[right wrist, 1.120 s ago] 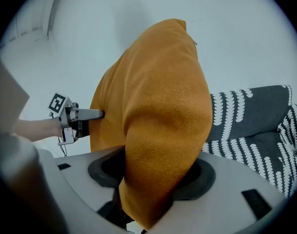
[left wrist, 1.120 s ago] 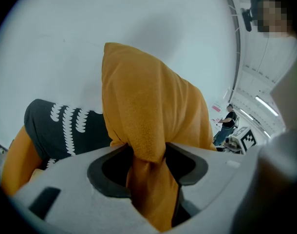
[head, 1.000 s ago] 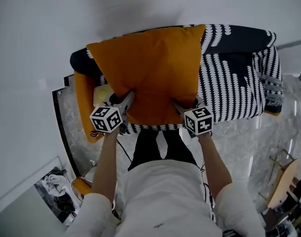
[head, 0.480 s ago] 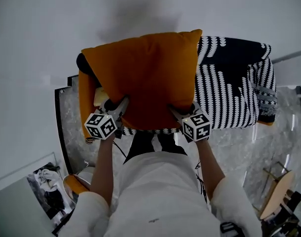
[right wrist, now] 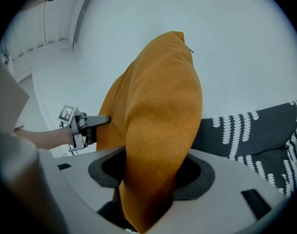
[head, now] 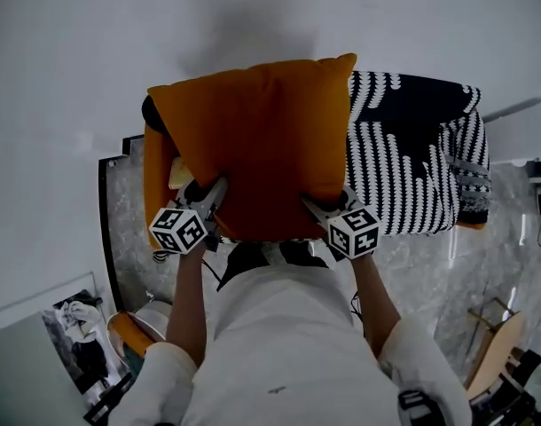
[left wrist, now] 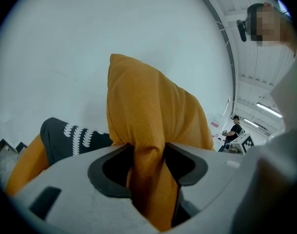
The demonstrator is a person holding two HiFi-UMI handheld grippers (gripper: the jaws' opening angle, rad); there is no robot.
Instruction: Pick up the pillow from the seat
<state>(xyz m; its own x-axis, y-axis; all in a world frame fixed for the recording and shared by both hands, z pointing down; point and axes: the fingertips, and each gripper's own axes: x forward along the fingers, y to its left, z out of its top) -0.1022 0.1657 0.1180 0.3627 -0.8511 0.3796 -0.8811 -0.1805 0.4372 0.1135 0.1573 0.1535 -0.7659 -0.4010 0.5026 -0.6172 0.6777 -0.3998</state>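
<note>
An orange pillow hangs lifted above the black-and-white patterned seat in the head view. My left gripper is shut on its near left edge, and my right gripper is shut on its near right edge. In the left gripper view the pillow fabric bunches between the jaws. The right gripper view shows the pillow pinched the same way, with the left gripper beyond it at the left.
A white wall stands behind the seat. An orange side panel of the seat lies at the left, with a yellowish item by it. Marble floor surrounds the seat; a wooden object stands at the lower right.
Both grippers have risen with the pillow, which now stands higher off the seat and covers more of its left part.
</note>
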